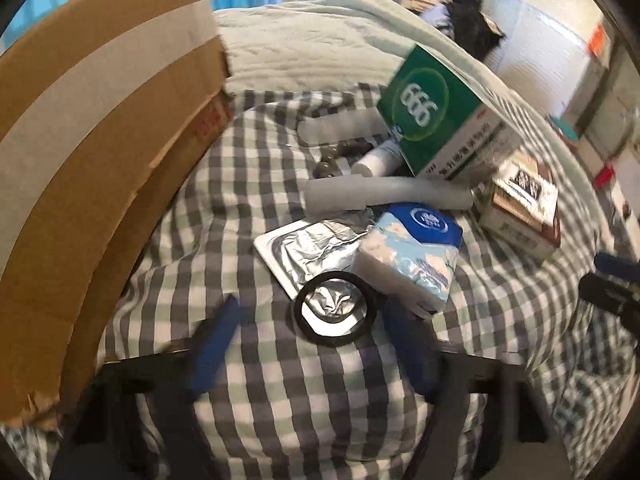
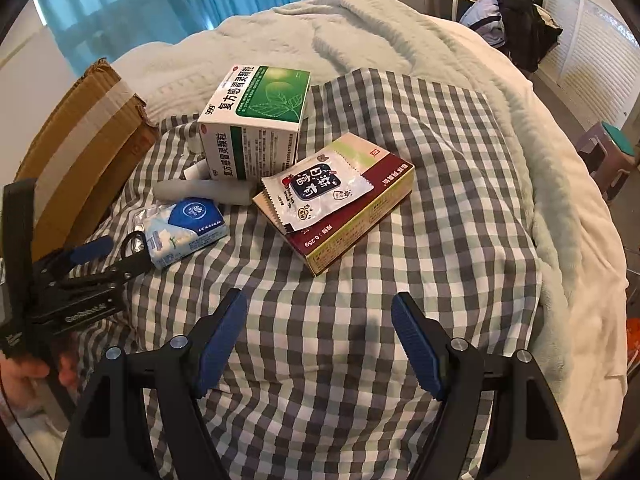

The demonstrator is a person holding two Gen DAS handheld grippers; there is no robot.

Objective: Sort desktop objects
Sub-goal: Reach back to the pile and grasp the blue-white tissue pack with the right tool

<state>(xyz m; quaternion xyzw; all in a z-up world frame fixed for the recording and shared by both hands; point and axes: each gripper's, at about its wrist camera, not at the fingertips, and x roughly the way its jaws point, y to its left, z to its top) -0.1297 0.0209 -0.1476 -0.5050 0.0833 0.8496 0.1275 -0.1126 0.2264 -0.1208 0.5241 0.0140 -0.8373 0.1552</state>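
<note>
— Checked grey, white and green fabric (image 2: 360,240) is seen spread over the bed, and the objects to be sorted are gathered on it. What is shown at the left gripper (image 1: 308,320)?

— Its blue-padded fingers (image 1: 216,344) are held wide apart, and nothing is gripped. A black ring (image 1: 335,309) is lying just ahead between the fingertips, laid over a crumpled foil blister sheet (image 1: 308,248). A blue-and-white tissue pack (image 1: 412,256) is seen at 1 o'clock from the ring, resting against the foil. A grey cylinder (image 1: 384,198) is laid crosswise beyond the pack.

— And further back?

— A green-and-white 999 medicine box (image 1: 436,120) is found at 12 o'clock from the tissue pack, behind the cylinder. A small white bottle (image 1: 376,162) is tucked at its lower left corner, and some dark round beads (image 1: 332,160) are scattered at 9 o'clock from the bottle. A cardboard box (image 1: 92,168) with pale tape is stood along the far left.

— How is the right gripper (image 2: 320,340) held?

— It is likewise opened wide and nothing is held; only checked fabric is seen between its fingers. A flat maroon-and-yellow box (image 2: 360,220) is placed at 12 o'clock from it, and a white snack sachet (image 2: 320,196) is laid on top of that box. The left gripper is visible at 9 o'clock, close to the tissue pack.
</note>
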